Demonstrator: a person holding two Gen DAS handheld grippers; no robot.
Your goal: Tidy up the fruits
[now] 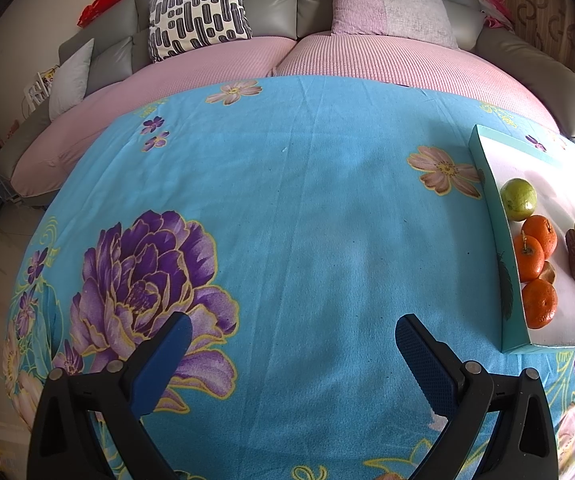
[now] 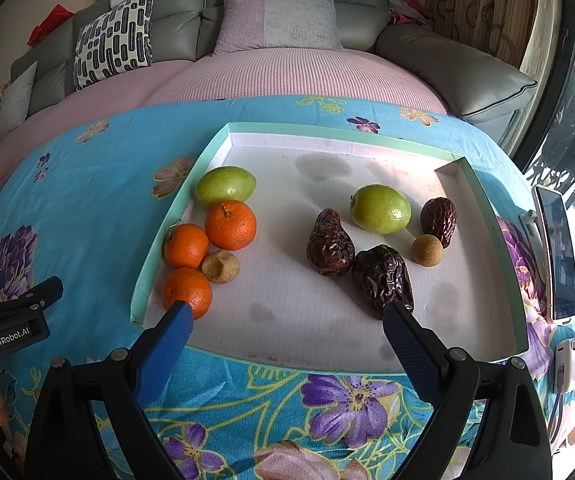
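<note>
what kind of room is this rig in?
Most likely a home living room: a grey sofa with throw pillows, a floral tablecloth on the table, and patterned curtains beside a window.

Three oranges (image 2: 207,256), two green fruits (image 2: 380,208), three dates (image 2: 381,276) loose in tray (image 2: 327,136).

L claw (image 1: 293,344) wide open, R claw (image 2: 287,326) wide open, both empty, angled down

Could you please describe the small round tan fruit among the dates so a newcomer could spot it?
Find the shallow tray on the blue floral cloth. At its right, the tan fruit sits between two wrinkled dark dates, smooth and smallest.
</note>
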